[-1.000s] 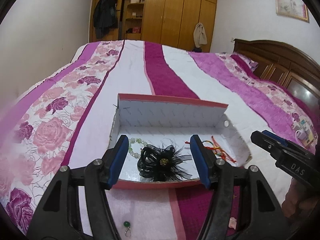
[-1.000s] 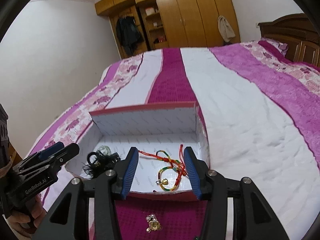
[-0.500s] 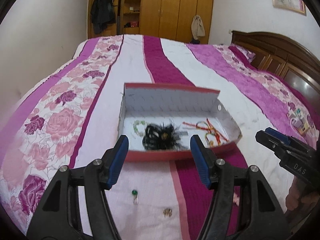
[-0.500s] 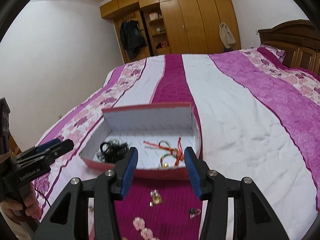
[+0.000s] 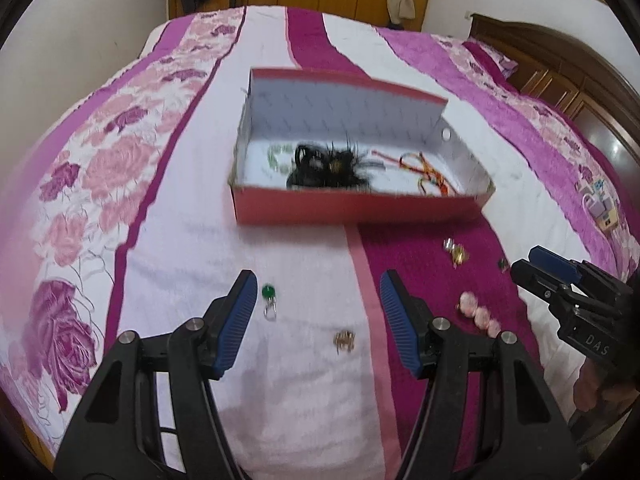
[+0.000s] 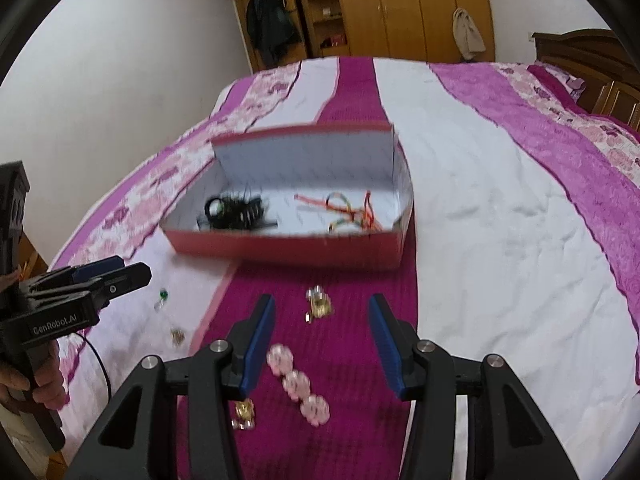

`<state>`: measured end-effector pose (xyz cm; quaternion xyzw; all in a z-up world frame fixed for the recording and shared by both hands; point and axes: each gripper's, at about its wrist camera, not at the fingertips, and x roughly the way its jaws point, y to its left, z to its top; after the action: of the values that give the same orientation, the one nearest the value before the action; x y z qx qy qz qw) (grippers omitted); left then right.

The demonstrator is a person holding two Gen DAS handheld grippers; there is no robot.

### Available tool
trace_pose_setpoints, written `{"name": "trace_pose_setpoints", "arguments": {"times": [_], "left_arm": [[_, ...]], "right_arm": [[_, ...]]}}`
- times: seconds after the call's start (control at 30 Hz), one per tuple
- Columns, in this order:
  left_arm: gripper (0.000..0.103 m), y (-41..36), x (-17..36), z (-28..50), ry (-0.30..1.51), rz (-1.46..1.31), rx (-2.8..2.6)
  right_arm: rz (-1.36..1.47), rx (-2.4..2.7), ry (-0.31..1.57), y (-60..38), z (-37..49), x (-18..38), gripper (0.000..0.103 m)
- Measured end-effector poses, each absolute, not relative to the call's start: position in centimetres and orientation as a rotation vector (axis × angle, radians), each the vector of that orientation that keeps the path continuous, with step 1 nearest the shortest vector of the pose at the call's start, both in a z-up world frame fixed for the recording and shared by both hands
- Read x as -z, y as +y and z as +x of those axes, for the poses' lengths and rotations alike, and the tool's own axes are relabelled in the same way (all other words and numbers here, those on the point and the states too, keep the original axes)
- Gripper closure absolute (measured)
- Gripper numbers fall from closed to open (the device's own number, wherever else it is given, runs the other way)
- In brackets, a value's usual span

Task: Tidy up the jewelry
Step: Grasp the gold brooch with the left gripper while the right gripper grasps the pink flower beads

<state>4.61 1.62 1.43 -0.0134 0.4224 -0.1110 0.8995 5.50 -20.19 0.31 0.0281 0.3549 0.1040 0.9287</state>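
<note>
A red box (image 5: 352,208) with a white inside lies on the bed and holds a black feather hair piece (image 5: 332,164), a green bead bracelet (image 5: 276,158) and red-and-gold cords (image 5: 428,172). The box also shows in the right wrist view (image 6: 288,248). Loose pieces lie on the cover in front of it: a green pendant (image 5: 269,298), a small gold piece (image 5: 345,340), a gold charm (image 6: 318,306), a pink flower clip (image 6: 298,384) and a gold piece (image 6: 244,412). My left gripper (image 5: 316,316) is open and empty above the green pendant and gold piece. My right gripper (image 6: 320,344) is open and empty over the pink clip.
The bed cover (image 6: 500,240) has purple, white and floral stripes. A wooden headboard (image 5: 560,72) runs along the right. Wardrobes (image 6: 400,8) stand at the far wall. A small bundle of tags (image 5: 600,208) lies at the bed's right side.
Both grippers have pulled back from the box toward the near side of the bed. The loose pieces on the cover have come into view below them. Both stay open.
</note>
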Motion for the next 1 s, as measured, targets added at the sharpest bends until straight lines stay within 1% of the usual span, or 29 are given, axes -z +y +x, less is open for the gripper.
{"name": "trace_pose_setpoints", "arguments": {"times": [0.4, 0.47, 0.53, 0.63, 0.87, 0.97, 1.0], "left_arm": [[0.049, 0.0, 1.4, 3.8, 0.971, 0.051, 0.253], [0.052, -0.1, 1.7, 3.8, 0.982, 0.052, 0.257], [0.063, 0.0, 2.1, 3.8, 0.997, 0.048, 0.261], [0.07, 0.2, 2.6, 4.0, 1.014, 0.044, 0.261], [0.073, 0.3, 3.1, 4.0, 1.013, 0.048, 0.26], [0.078, 0.2, 3.1, 3.9, 1.009, 0.052, 0.264], [0.083, 0.2, 3.2, 4.0, 1.009, 0.054, 0.266]], "right_arm": [[0.026, -0.237, 0.841, -19.1, 4.6, 2.9, 0.052], [0.027, -0.241, 0.853, -19.1, 4.6, 3.3, 0.052], [0.026, -0.244, 0.864, -19.1, 4.6, 3.6, 0.052], [0.025, -0.248, 0.879, -19.0, 4.7, 4.0, 0.052], [0.022, -0.253, 0.908, -18.8, 4.9, 5.0, 0.052], [0.017, -0.255, 0.91, -18.7, 4.9, 5.2, 0.051], [0.017, -0.256, 0.911, -18.7, 4.9, 5.3, 0.051]]}}
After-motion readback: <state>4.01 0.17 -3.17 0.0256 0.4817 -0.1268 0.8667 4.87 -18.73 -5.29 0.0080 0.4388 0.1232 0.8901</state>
